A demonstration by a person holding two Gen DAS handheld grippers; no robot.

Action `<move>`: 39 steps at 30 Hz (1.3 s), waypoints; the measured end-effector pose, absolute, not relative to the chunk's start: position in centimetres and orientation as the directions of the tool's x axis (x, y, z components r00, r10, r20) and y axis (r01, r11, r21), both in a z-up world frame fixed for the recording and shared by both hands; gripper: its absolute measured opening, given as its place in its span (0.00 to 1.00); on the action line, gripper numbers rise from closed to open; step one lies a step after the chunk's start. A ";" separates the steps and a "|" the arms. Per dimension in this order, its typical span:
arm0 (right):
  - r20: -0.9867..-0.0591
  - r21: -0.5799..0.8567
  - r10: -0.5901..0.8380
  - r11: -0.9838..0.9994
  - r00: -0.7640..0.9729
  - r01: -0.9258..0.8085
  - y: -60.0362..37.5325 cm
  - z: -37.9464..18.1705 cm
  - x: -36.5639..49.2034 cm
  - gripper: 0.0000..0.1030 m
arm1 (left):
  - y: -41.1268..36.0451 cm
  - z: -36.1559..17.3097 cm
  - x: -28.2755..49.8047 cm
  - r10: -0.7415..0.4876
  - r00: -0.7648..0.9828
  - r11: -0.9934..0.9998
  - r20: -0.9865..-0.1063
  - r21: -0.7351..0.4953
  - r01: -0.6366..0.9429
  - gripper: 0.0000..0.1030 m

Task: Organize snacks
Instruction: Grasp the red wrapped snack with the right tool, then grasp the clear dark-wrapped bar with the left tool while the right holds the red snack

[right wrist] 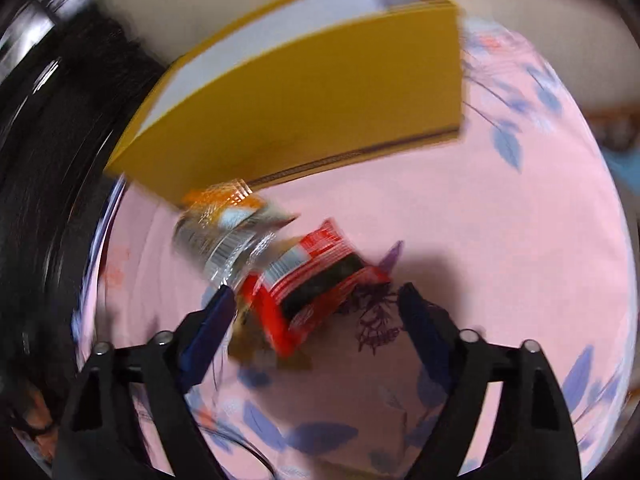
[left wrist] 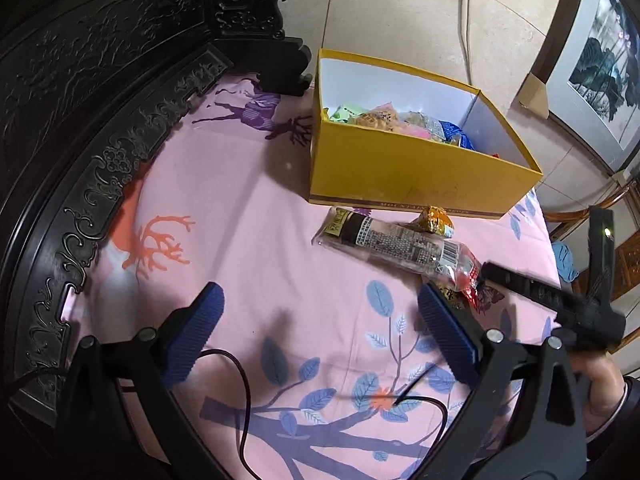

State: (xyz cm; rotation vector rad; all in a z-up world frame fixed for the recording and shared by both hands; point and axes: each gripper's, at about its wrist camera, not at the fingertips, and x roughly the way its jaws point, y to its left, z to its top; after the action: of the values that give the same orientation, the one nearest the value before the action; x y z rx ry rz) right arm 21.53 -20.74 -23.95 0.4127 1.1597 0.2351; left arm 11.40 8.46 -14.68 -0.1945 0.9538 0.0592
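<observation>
The red snack packet (right wrist: pixel 316 280) lies in front of the yellow box (left wrist: pixel 400 172), its long axis slanting between our right gripper (right wrist: pixel 314 300) fingers, open, not yet clamping. Our left gripper (left wrist: pixel 320 320) gapes empty, farther off.

Lettering on the box and the wrappers
The yellow box (left wrist: pixel 404 168) carries a brown band reading partly "MOUNTAIN"; the rest blurs. The long clear snack packet (left wrist: pixel 396 242) shows a barcode and small print, illegible
</observation>
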 end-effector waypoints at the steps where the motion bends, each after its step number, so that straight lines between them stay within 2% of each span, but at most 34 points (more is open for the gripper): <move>1: -0.838 0.453 0.388 0.887 0.383 0.093 -21.0 -24.1 21.9 0.80 | 8.6 -14.7 11.5 -0.040 0.580 0.979 -0.814 -0.147 -0.139 0.97; 3: -0.845 0.480 0.393 0.857 0.362 0.190 -20.8 -24.7 22.6 0.78 | 8.7 -14.7 11.6 -0.049 0.581 0.976 -0.813 -0.162 -0.144 0.97; 7: -0.898 0.413 0.322 0.853 0.300 0.321 -19.3 -26.0 23.1 0.77 | 8.9 -15.3 12.0 -0.066 0.558 0.970 -0.827 -0.184 -0.158 0.97; 11: -0.913 0.374 0.251 0.831 0.322 0.412 -18.8 -26.3 22.8 0.72 | 9.2 -15.6 11.9 -0.078 0.544 0.967 -0.835 -0.196 -0.162 0.97; 13: -0.913 0.366 0.240 0.840 0.330 0.401 -18.8 -26.2 22.8 0.60 | 9.6 -15.7 11.8 -0.081 0.550 0.965 -0.831 -0.203 -0.166 0.97; 14: -0.903 0.388 0.271 0.848 0.334 0.361 -18.8 -26.3 22.8 0.43 | 9.8 -15.7 11.8 -0.082 0.551 0.963 -0.830 -0.208 -0.170 0.97; 17: -0.910 0.336 0.257 0.916 0.325 0.218 -18.7 -26.0 22.5 0.42 | 10.3 -16.1 12.1 -0.089 0.554 0.955 -0.827 -0.229 -0.188 0.97; 26: -0.923 0.200 0.176 0.979 0.342 0.037 -22.4 -25.1 17.2 0.42 | 9.6 -18.9 16.4 -0.150 0.465 0.910 -0.873 -0.306 -0.281 0.97; 35: -0.913 0.228 0.210 0.974 0.349 0.011 -23.5 -25.2 14.8 0.43 | 9.3 -22.7 21.7 -0.270 0.434 0.697 -0.860 -0.485 -0.528 0.96; 39: -0.909 0.246 0.231 0.969 0.347 0.001 -23.5 -25.6 15.0 0.43 | 8.7 -24.7 23.1 -0.315 0.402 0.619 -0.860 -0.507 -0.600 0.96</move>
State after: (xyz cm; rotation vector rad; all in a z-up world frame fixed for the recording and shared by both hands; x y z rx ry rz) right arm 14.98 -23.48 -25.64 0.2179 1.2096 0.1506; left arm 23.13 8.71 -24.73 -0.9390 1.1884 0.2181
